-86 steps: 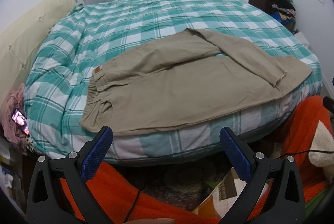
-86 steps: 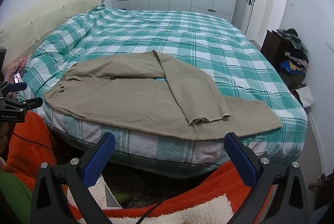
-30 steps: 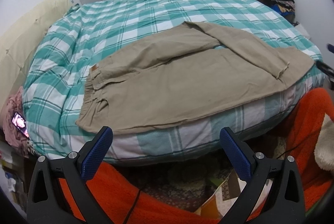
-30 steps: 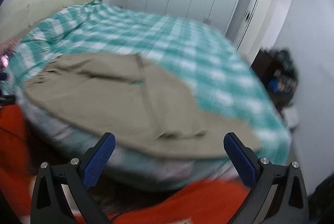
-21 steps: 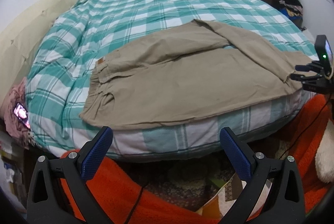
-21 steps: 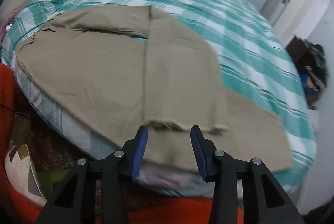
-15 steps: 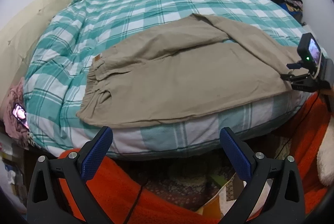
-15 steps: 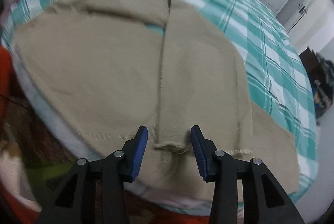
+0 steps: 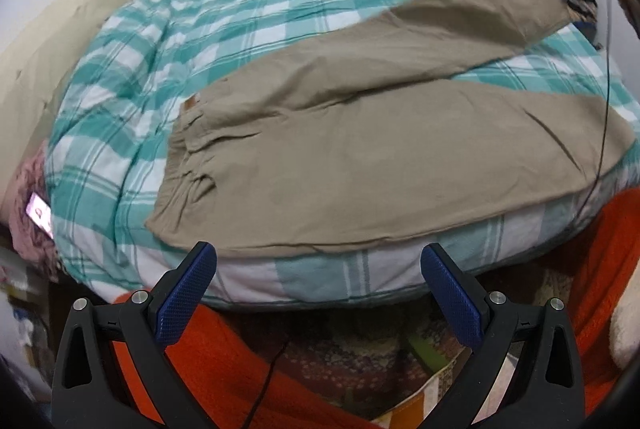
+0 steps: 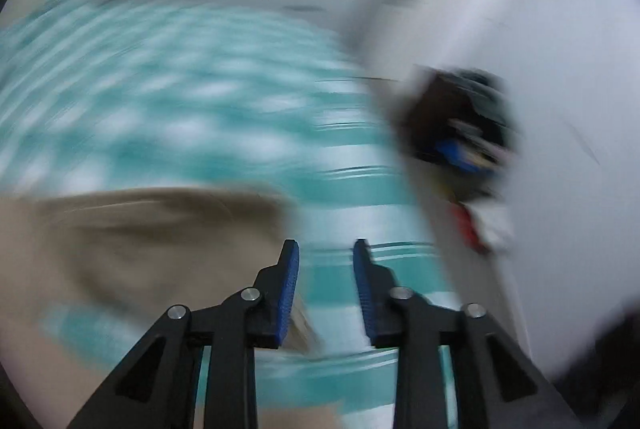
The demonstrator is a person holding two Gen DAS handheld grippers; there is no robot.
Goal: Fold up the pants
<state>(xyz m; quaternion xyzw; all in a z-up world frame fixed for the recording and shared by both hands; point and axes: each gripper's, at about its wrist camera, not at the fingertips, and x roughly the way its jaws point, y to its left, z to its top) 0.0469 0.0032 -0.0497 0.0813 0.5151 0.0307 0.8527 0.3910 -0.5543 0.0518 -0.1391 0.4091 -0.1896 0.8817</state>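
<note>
Since half a second ago, one leg of the khaki pants (image 9: 360,165) has swung off the other and now stretches toward the bed's far right corner, its hem raised by the right gripper (image 10: 326,283) at the frame's edge. Nearest, the left gripper (image 9: 318,275) hangs below the bed's (image 9: 256,5) near edge over an orange blanket (image 9: 224,361), fingers spread wide and holding nothing. Beyond it the pants lie along the near edge, waistband toward the left. The right wrist view is heavily blurred: its fingers stand close with a narrow gap, and whether cloth is pinched there cannot be told.
</note>
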